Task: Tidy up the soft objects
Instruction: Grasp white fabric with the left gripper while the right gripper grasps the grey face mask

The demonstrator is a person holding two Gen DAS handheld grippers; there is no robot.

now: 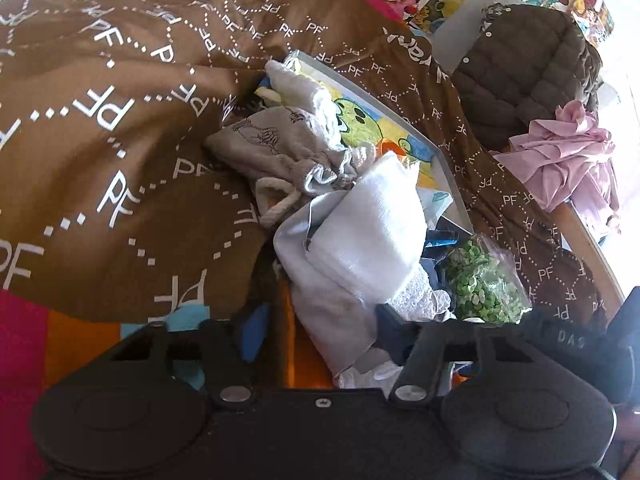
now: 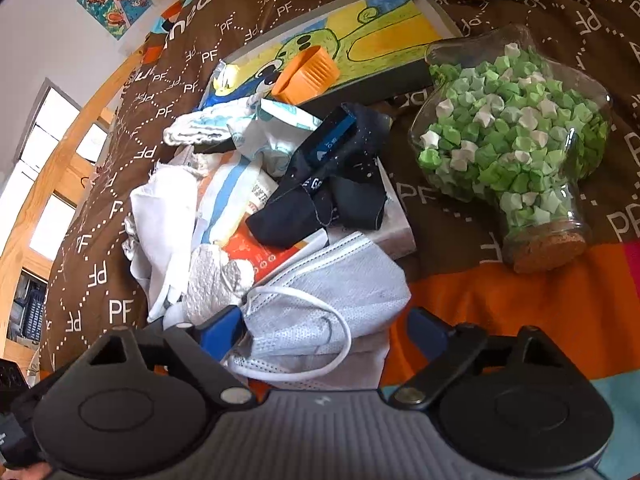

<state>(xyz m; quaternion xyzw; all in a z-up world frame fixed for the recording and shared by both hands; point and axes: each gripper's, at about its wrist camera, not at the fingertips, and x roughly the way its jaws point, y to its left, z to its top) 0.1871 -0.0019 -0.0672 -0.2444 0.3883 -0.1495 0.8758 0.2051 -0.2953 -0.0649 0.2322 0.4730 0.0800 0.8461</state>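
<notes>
Closest to the right wrist camera lay a grey face mask [image 2: 320,300], sitting between the spread jaws of the right gripper [image 2: 324,334]; the blue fingers [image 2: 222,334] flanked it, but I could not tell whether either pad touched it. Its white ear loop [image 2: 316,332] curled toward the lens.

Largest of all was the brown blanket [image 1: 112,128] printed with white letters, covering most of the bed and bunched into a high fold on the left of the left wrist view, which closed off that side. On the right it dropped away at a wooden bed edge [image 1: 592,248], beyond which a brown quilted jacket [image 1: 524,68] and a crumpled pink cloth [image 1: 568,160] hung. A flat picture board [image 2: 348,44] with a yellow and green drawing lay tilted behind the heap, an orange plastic piece [image 2: 308,76] resting on it.

Soft things were piled in the middle of the bed: a white folded cloth [image 1: 372,232], a beige drawstring pouch [image 1: 276,144], a black cloth [image 2: 332,192] and pale rags. Their lower layers were buried and hard to sort out. A glass jar [image 2: 516,140] of green and white paper stars lay on its side, apart from the heap on open blanket, cork toward the camera.

Left gripper [image 1: 320,344] pointed down into the pile, jaws half spread, a pale grey cloth [image 1: 320,300] between them; contact was hidden.
</notes>
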